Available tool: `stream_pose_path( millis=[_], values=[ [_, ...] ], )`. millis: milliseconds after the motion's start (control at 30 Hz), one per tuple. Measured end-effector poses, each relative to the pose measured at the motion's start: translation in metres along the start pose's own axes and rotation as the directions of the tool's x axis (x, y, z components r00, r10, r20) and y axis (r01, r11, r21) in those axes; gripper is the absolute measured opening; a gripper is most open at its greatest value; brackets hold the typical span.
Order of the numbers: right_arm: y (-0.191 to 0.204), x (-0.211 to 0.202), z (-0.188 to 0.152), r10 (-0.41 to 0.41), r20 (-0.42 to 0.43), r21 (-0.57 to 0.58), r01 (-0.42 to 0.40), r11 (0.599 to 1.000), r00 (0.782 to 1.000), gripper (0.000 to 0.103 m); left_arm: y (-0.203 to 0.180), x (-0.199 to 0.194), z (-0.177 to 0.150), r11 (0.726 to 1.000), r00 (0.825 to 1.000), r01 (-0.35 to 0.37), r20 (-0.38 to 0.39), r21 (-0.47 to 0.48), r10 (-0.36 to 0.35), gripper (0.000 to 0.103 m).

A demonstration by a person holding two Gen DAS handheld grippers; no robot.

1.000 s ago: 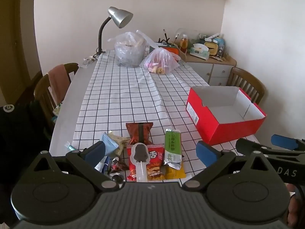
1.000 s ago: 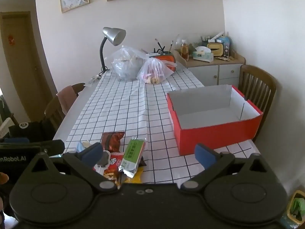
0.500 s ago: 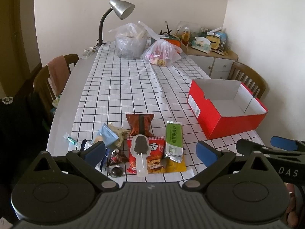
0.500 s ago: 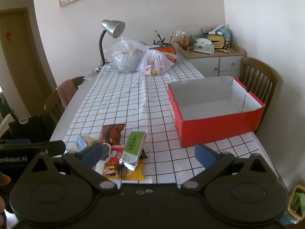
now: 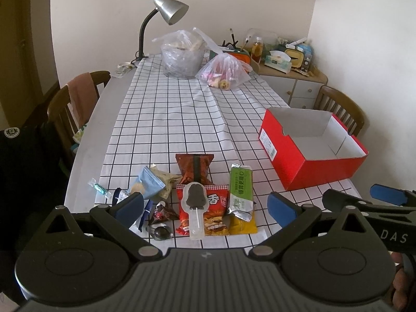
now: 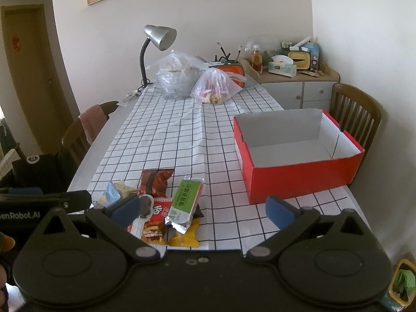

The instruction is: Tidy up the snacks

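Several snacks lie in a heap at the near edge of the checked tablecloth: a green packet [image 5: 241,187] [image 6: 186,199], a red packet [image 5: 212,213] [image 6: 153,221] with a clear lollipop wrapper [image 5: 194,206] on top, a brown packet [image 5: 194,166] [image 6: 154,179], a blue packet [image 5: 149,183] and a yellow packet [image 5: 243,225] [image 6: 183,238]. An empty red box [image 5: 312,169] [image 6: 299,174] stands open at the right. My left gripper [image 5: 205,206] hovers open just before the heap. My right gripper [image 6: 201,209] is open too, between heap and box.
At the far end stand a grey desk lamp [image 5: 170,10] [image 6: 158,36] and two filled plastic bags [image 5: 182,52] [image 5: 225,71]. Wooden chairs [image 5: 75,98] [image 6: 355,111] flank the table. A cluttered sideboard [image 6: 291,83] is at the back right. A dark bag [image 5: 23,156] sits left.
Both grippers have drawn back and tilted down a little, so the snack heap and box sit further up in view. Nothing on the table has moved.
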State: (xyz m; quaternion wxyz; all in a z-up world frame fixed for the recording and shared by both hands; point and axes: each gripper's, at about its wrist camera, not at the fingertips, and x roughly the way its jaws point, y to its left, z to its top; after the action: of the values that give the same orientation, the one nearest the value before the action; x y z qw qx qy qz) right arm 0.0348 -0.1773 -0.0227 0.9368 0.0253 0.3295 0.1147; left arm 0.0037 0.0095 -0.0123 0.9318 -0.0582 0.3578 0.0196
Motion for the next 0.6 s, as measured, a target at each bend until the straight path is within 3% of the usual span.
stream_pose_path(
  millis=[600],
  values=[
    [0.0057,0.0002,0.0053,-0.005,0.009,-0.029,0.005,1.000,1.000,0.102,0.0058,0.0008,0.0014,1.000,1.000,-0.001,0.006,-0.007,0.001,0.102]
  ],
)
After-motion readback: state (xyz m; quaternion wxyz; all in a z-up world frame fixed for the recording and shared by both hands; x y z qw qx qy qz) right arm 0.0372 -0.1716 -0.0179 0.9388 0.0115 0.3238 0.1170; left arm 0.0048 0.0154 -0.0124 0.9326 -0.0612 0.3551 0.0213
